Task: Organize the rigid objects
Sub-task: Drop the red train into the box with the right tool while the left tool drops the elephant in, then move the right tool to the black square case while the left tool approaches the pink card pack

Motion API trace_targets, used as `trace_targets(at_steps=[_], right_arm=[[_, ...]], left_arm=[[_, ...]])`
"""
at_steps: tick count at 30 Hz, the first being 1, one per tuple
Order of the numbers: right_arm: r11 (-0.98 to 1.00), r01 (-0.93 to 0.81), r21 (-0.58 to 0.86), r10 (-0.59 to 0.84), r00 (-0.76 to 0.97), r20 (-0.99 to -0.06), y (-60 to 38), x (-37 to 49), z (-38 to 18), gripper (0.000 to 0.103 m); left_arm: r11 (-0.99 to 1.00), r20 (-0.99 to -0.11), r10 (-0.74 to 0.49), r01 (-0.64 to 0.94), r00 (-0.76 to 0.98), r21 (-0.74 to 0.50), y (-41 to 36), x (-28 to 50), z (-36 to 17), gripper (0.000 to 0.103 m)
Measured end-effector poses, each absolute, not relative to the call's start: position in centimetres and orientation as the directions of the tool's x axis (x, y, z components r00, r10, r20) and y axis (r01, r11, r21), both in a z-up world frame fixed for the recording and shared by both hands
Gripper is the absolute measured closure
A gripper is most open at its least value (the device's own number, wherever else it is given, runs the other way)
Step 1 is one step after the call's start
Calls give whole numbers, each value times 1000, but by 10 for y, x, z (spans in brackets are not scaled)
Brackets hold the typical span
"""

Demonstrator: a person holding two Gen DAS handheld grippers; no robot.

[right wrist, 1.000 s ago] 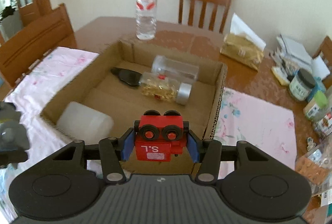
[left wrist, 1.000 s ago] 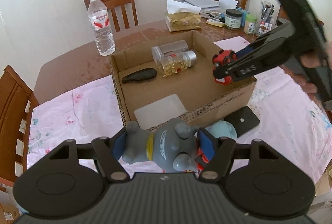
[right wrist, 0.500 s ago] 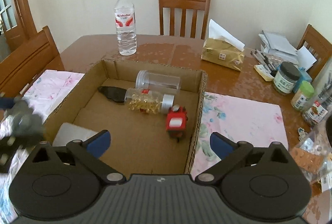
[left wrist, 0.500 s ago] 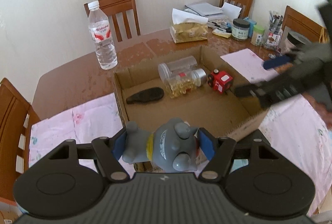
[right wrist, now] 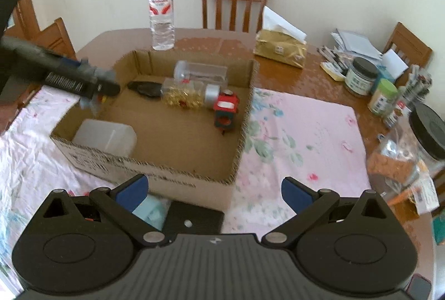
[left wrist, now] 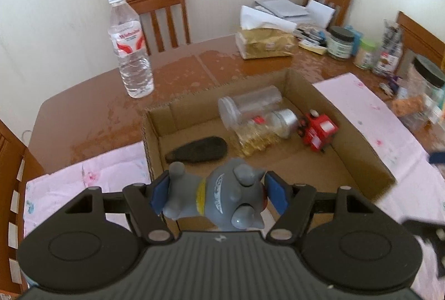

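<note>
My left gripper (left wrist: 217, 195) is shut on a grey toy figure (left wrist: 222, 197) with a yellow collar and holds it over the near left part of the open cardboard box (left wrist: 361, 149). In the right wrist view the left gripper (right wrist: 91, 80) reaches over the box's left wall (right wrist: 66, 122). Inside lie a red toy train (right wrist: 225, 110), a jar of yellow capsules (right wrist: 189, 95), an empty clear jar (right wrist: 200, 70), a black case (right wrist: 146, 87) and a white container (right wrist: 104, 137). My right gripper (right wrist: 214, 192) is open and empty, in front of the box.
A water bottle (right wrist: 162, 12) stands behind the box. A tissue pack (right wrist: 279, 49), jars (right wrist: 360, 76) and stationery crowd the table's right side. A black device (right wrist: 194, 218) and a light blue object (right wrist: 151, 212) lie in front of the box. Wooden chairs (right wrist: 235, 5) surround the table.
My right gripper let go of the red train in the box, opened, and pulled back toward the near edge. My left gripper moved forward over the box with the grey figure.
</note>
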State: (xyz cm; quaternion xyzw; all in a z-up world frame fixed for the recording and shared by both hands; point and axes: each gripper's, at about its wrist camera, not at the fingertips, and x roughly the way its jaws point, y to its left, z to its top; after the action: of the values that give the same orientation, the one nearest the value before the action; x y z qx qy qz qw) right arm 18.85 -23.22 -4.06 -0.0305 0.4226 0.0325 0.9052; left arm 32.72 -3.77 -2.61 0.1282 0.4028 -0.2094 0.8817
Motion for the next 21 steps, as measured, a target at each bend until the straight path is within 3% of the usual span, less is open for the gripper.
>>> trace_targets(at_steps=[2, 3, 5, 21], right_arm=[[996, -77, -37, 21, 637, -770, -235, 183, -41, 0], [997, -71, -39, 15, 637, -771, -237, 181, -42, 0], [998, -58, -36, 8, 631, -776, -241, 178, -44, 0], [999, -40, -29, -1, 573, -819, -246, 183, -70, 0]], left_arm=[[893, -751, -252, 445, 611, 63, -39, 337, -26, 27], [900, -744, -245, 431, 621, 63, -39, 341, -26, 16], [914, -727, -227, 400, 648, 70, -37, 344, -23, 6], [926, -724, -188, 366, 664, 95, -17, 298, -25, 5]])
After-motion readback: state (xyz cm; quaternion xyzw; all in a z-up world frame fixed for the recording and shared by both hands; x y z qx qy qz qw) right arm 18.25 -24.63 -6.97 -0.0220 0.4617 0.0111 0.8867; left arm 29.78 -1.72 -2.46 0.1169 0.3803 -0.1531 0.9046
